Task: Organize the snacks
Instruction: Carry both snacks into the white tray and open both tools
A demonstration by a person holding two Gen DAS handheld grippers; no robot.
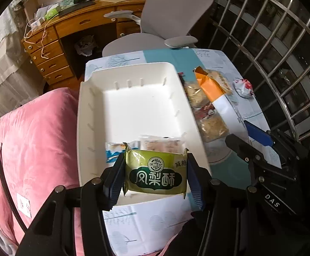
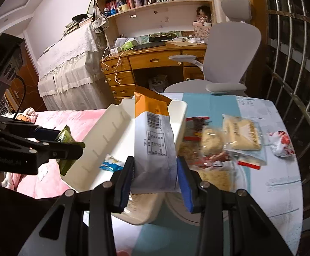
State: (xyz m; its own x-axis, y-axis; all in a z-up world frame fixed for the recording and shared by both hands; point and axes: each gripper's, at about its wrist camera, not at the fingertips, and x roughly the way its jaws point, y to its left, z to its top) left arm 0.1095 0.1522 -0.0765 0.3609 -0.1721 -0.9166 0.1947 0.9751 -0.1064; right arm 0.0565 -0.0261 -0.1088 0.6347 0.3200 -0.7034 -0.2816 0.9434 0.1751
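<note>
My left gripper (image 1: 155, 175) is shut on a green pineapple-cake packet (image 1: 156, 171) and holds it over the near end of the white bin (image 1: 138, 70). A blue-white packet (image 1: 112, 152) and a clear-wrapped pastry (image 1: 162, 144) lie in the bin. My right gripper (image 2: 155, 177) is shut on a long orange-and-white snack pack (image 2: 152, 140), held upright just right of the bin (image 2: 112, 117). The left gripper (image 2: 48, 149) with the green packet (image 2: 64, 137) shows at left in the right wrist view.
Loose snacks lie on the patterned table (image 2: 283, 181) right of the bin: clear-wrapped crisp cakes (image 2: 241, 135), a red-white candy (image 2: 280, 144). A grey office chair (image 2: 229, 64) and wooden desk (image 2: 155, 59) stand behind. A pink bed (image 1: 31, 138) is at left, a metal window grille (image 1: 272, 42) at right.
</note>
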